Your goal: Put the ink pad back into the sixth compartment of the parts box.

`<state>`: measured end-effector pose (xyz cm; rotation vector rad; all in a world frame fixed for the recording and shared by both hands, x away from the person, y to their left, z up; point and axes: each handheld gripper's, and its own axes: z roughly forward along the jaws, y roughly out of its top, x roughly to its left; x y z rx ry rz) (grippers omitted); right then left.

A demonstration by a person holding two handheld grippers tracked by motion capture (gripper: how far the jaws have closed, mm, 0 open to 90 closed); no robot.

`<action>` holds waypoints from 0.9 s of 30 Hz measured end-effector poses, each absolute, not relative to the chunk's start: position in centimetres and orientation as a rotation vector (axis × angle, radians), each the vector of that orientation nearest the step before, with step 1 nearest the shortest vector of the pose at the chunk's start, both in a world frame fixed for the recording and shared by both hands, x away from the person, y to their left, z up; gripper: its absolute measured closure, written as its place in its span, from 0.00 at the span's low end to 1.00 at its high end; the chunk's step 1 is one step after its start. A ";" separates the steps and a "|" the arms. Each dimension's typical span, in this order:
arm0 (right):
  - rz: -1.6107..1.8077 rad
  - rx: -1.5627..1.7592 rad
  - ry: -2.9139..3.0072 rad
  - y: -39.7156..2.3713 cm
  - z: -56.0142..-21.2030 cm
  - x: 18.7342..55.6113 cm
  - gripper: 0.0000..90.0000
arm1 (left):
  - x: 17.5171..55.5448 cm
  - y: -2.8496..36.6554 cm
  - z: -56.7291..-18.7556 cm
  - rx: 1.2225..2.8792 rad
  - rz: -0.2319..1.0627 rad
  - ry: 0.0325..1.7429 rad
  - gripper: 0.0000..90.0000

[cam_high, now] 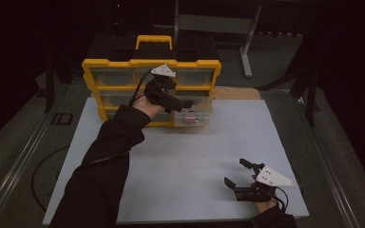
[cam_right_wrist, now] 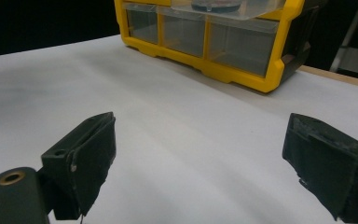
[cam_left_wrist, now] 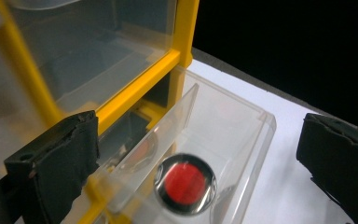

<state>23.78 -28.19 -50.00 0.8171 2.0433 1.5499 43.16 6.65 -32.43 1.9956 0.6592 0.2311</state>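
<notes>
Plainly, my left gripper [cam_high: 188, 102] hung over the pulled-out clear drawer [cam_left_wrist: 223, 140] at the lower right of the yellow organizer [cam_high: 123, 63], jaws spread wide with nothing between them. Down in that drawer lay the red disc [cam_left_wrist: 185, 183], a small round thing with a shiny metal rim, resting flat on the drawer floor and apart from the front wall.

I judged the disc light and stiff, its rim slick enough to slide out of my pads unless I took it across its edges, squarely. Lying flat, it gave me little to bite on, and the drawer walls left scant room for my jaws. The drawer itself looked like thin, hard plastic: light, smooth, likely to skate in its slot at a nudge. Its front lip seemed the best place to hold or push it.

My right gripper [cam_high: 237, 179] sat low over the white table [cam_high: 180, 156] near its front right corner, jaws wide apart and empty, well away from the organizer.
</notes>
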 end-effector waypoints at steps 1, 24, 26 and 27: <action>1.553 0.819 2.044 -28.2 -50.0 23.8 0.11 | 43.1 6.9 -32.4 1.990 0.230 0.659 0.00; 1.543 0.809 2.045 -28.0 -49.7 23.6 0.11 | 40.0 10.9 -34.2 1.962 0.253 0.678 0.00; 1.543 0.809 2.045 -28.0 -49.7 23.6 0.11 | 39.6 11.3 -34.7 1.956 0.240 0.679 0.00; 1.540 0.810 2.046 -28.0 -49.7 23.6 0.11 | 39.4 11.5 -35.0 1.958 0.238 0.679 0.00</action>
